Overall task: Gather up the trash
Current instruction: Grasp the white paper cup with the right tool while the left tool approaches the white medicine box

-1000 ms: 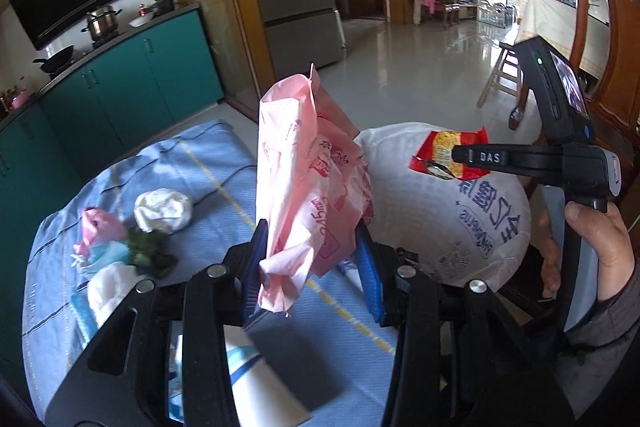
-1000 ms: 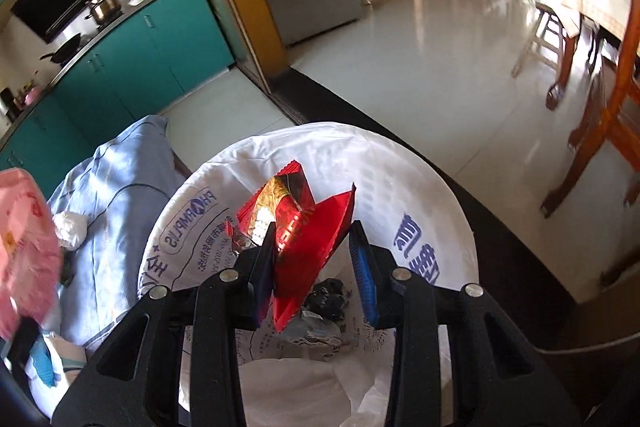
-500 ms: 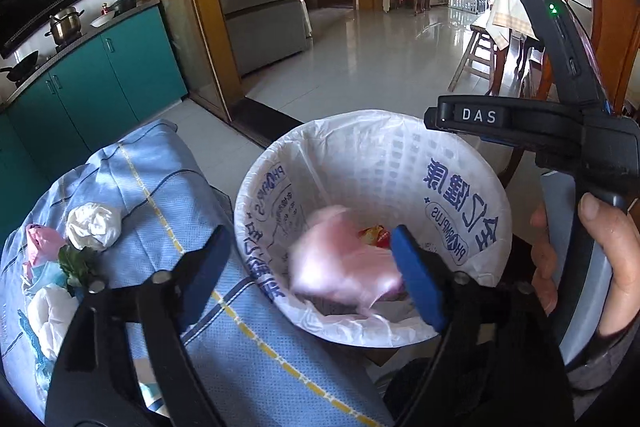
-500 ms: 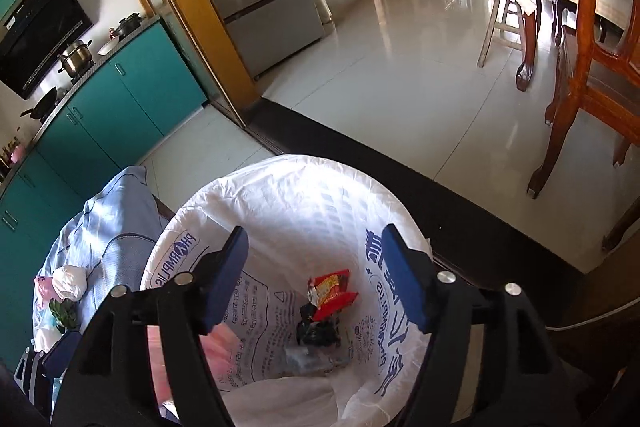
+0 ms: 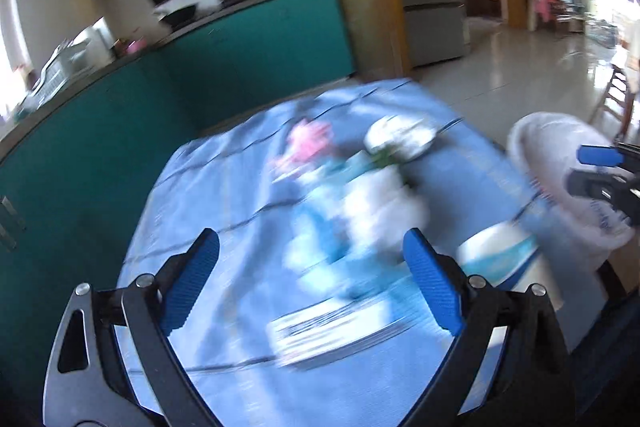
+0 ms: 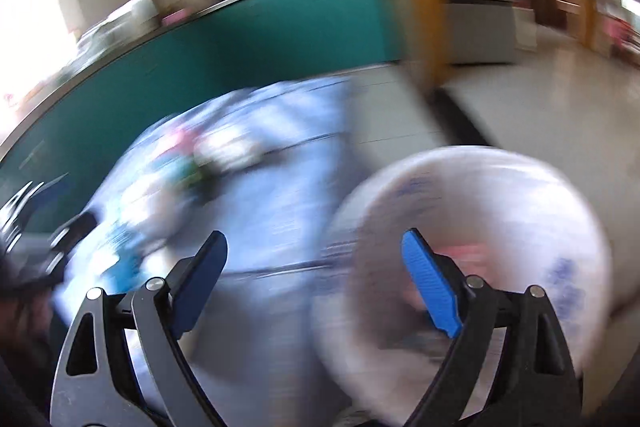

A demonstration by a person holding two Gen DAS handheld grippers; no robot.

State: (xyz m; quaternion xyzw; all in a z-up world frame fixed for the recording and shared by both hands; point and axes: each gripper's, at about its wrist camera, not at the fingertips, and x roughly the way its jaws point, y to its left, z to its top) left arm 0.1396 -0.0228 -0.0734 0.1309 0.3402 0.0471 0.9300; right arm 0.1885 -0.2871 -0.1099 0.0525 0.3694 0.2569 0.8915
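On the worktop [image 5: 224, 187], blurred scraps [image 5: 352, 179] lay indistinct; the lined bin [image 6: 480, 195] held something pink; both the left gripper [image 5: 312, 287] and the right gripper [image 6: 316, 279] were spread, empty.

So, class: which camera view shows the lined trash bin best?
The right wrist view: the lined trash bin shows nearly whole there, its mouth open to the camera, though motion-blurred. The left wrist view catches only part of it at the right edge, partly behind the right gripper.

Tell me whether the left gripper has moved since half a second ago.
Yes. The left gripper swung left, away from the trash bin, and now faces the table.
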